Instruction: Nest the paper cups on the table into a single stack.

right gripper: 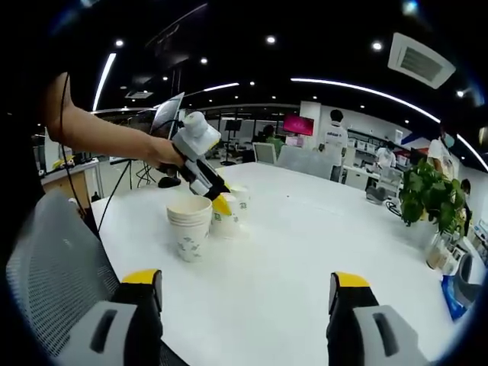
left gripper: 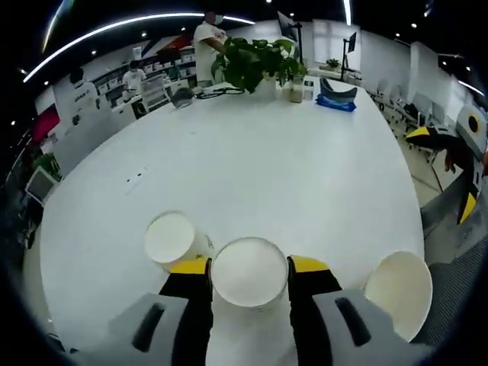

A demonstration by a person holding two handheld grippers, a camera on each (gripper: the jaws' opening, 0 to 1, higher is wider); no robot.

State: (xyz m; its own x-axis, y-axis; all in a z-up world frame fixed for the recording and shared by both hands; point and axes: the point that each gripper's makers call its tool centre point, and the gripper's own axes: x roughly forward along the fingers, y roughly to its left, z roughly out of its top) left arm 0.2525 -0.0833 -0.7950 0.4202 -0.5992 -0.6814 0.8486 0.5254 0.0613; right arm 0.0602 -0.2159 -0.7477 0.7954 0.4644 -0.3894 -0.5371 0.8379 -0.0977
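Note:
In the left gripper view a white paper cup (left gripper: 249, 272) sits between my left gripper's (left gripper: 250, 265) yellow-tipped jaws, which are shut on its sides. A second single cup (left gripper: 169, 239) stands just to its left on the white table (left gripper: 274, 175). To the right, near the table edge, is a short stack of cups (left gripper: 400, 293). The right gripper view shows the left gripper (right gripper: 221, 204) held by a hand, on the gripped cup (right gripper: 226, 221), beside the stack (right gripper: 189, 225) and the other cup (right gripper: 241, 195). My right gripper (right gripper: 245, 280) is open, well short of the cups, holding nothing.
A potted plant (left gripper: 255, 61) and a blue object (left gripper: 335, 99) stand at the table's far end. A grey mesh chair (right gripper: 53, 259) is at the near edge by the stack. People stand at desks beyond the table. Wide bare tabletop lies between the cups and the plant (right gripper: 427, 194).

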